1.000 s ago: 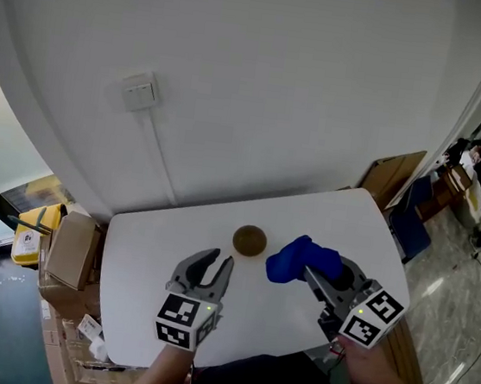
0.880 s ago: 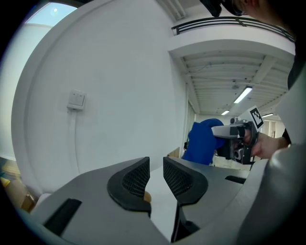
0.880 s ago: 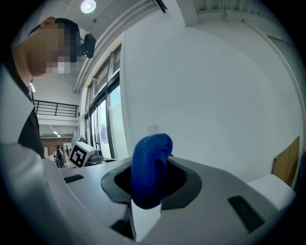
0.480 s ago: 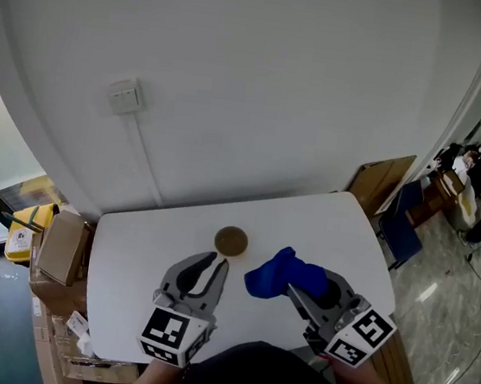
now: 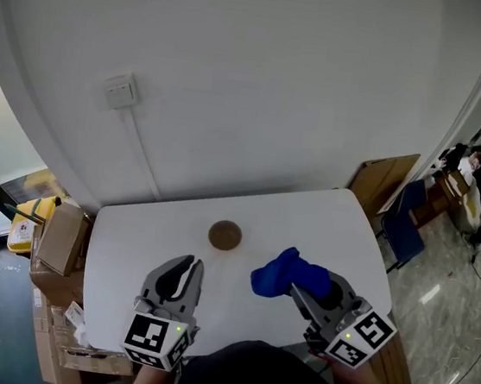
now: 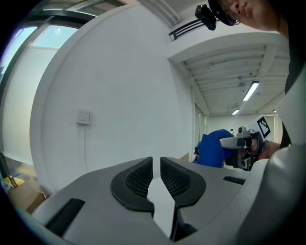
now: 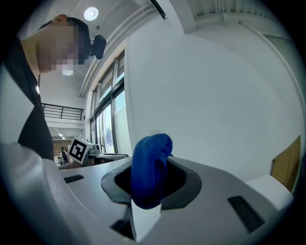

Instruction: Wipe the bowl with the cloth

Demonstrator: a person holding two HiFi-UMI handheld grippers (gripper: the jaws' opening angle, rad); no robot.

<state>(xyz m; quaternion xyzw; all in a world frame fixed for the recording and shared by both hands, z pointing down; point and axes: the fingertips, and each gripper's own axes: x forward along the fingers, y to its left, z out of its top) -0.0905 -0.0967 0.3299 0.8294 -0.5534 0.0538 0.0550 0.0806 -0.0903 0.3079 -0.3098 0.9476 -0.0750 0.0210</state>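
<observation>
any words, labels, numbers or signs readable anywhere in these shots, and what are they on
No readable word or number in any view.
Left cube and right cube: black-and-white square marker patterns only, no letters or digits.
Wall switch: no marking can be made out.
Cardboard boxes: any print is too small to read.

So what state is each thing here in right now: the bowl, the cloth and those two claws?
left gripper, jaws just been closing, narrow gap left, nothing between.
right gripper, shut on the cloth.
cloth, bunched up, held off the table.
bowl, resting on the table, apart from both grippers.
</observation>
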